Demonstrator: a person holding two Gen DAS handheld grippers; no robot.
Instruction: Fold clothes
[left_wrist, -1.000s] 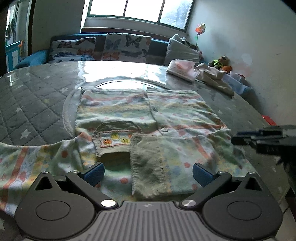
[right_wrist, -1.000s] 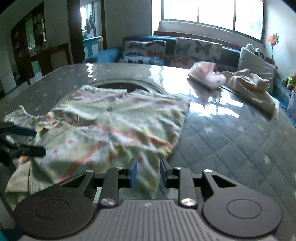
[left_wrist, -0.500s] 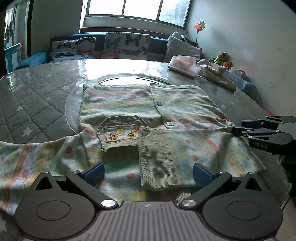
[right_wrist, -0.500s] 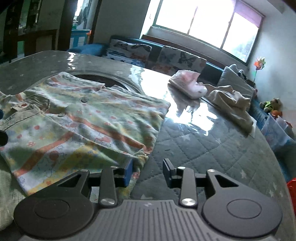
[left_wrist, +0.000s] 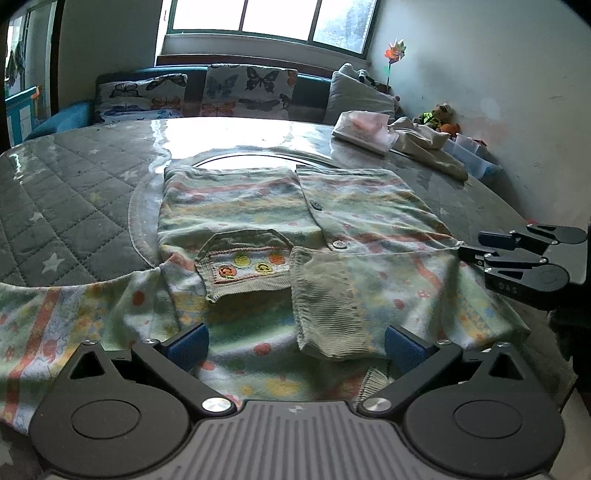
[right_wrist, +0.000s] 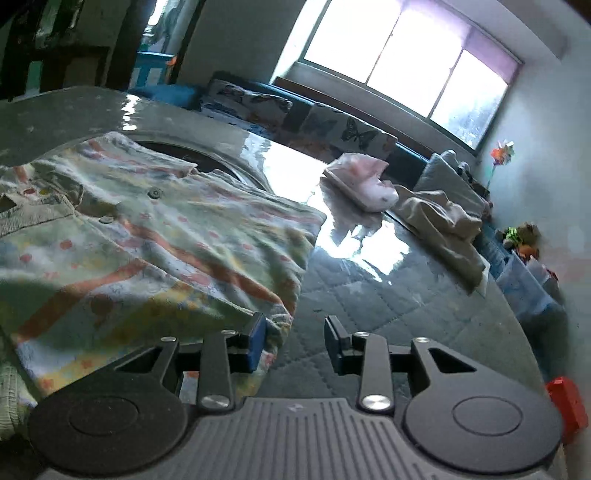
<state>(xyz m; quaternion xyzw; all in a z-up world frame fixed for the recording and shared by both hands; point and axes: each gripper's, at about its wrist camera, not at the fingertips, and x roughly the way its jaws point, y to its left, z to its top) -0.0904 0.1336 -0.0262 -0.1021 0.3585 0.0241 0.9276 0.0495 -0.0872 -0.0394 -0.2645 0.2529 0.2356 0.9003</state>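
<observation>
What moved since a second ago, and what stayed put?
The right gripper tilted and dropped toward the near corner of the patterned cardigan, and its jaws spread a bit wider; they are open, with the cloth's edge beside one pad, not pinched. The left gripper stayed open above the cardigan. The cardigan, the pink bundle and the beige cloth stayed put.

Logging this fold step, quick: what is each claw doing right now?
Left claw: open wide over the patterned cardigan, holding nothing.
Right claw: open, at the cardigan's edge, nothing pinched.
</observation>
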